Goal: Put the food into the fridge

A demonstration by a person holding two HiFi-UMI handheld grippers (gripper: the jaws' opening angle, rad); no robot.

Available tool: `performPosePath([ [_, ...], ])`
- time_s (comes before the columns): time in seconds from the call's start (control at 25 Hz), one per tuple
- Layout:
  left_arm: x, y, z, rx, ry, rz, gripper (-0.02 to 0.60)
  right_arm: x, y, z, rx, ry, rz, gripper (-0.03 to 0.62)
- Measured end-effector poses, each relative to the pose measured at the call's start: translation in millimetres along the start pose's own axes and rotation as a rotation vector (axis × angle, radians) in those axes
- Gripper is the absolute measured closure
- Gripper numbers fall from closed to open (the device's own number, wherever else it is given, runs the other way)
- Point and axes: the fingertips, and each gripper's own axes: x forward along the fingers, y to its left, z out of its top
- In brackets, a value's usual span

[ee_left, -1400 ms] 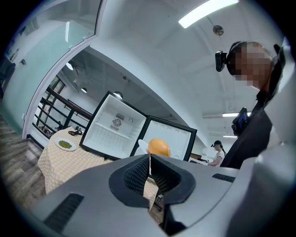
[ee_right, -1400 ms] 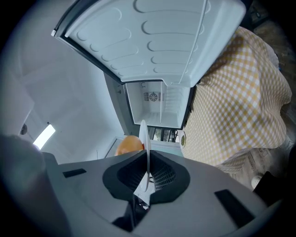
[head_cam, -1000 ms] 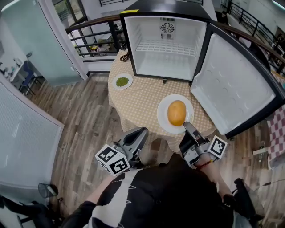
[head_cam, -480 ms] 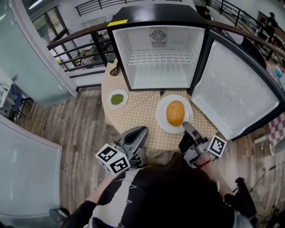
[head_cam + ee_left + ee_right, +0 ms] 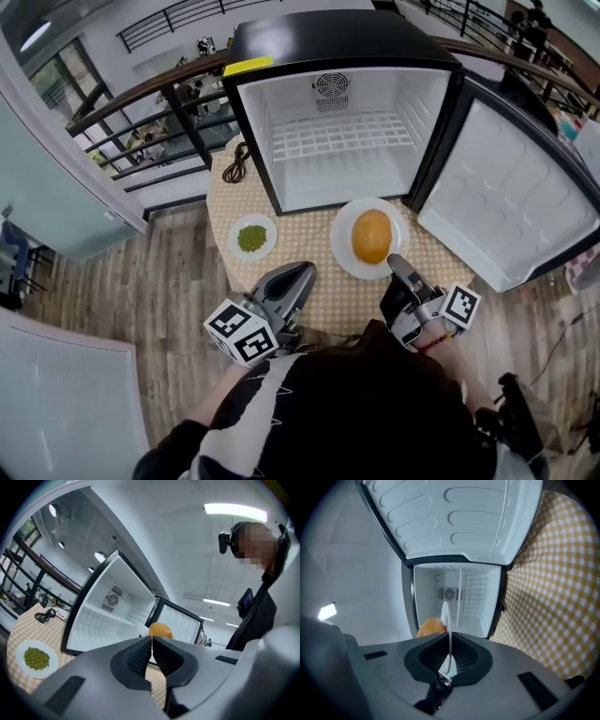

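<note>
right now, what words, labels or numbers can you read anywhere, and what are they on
No words or numbers can be read.
Yellow sticker on the black mini fridge: print too small to read.
Black-and-white marker cubes, left and right: square patterns only, no words.
White round plate: blank.

Left tool (image 5: 152, 639) closed, empty, facing the open fridge (image 5: 108, 618).

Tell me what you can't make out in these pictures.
Orange food: kind unclear; small in head view, mostly behind the plate in right gripper view.
Greens: too small to identify in head and left gripper views.
Fridge door: outer face turned away in every view.
</note>
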Motion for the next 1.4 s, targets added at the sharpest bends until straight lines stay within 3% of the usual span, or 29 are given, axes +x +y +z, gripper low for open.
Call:
performPosePath([
  [0.32, -13.4, 51.5, 4.2, 0.008, 0.044, -0.069, 0.563, 36.4, -23.1, -15.8, -0.008, -0.085, -0.02, 0.571],
  [0.76, -34.6, 95.7, 2.5, -0.002, 0.079, -0.103, 0.563, 77.6, -40.8, -37.4, -0.011, -0.115, -0.055, 0.571],
  [1.12, -38.6, 107.2, -1.4, -0.02, 0.109, -0.143, 0.563, 88.4, -48.4, -38.7, -0.014, -0.163, -0.118, 0.571],
  [1.4, -42.1, 118.4, -3.8, -0.047, 0.111, -0.122, 0.563, 98.4, -51.5, -32.6, -0.02, -0.169, -0.141, 0.571],
])
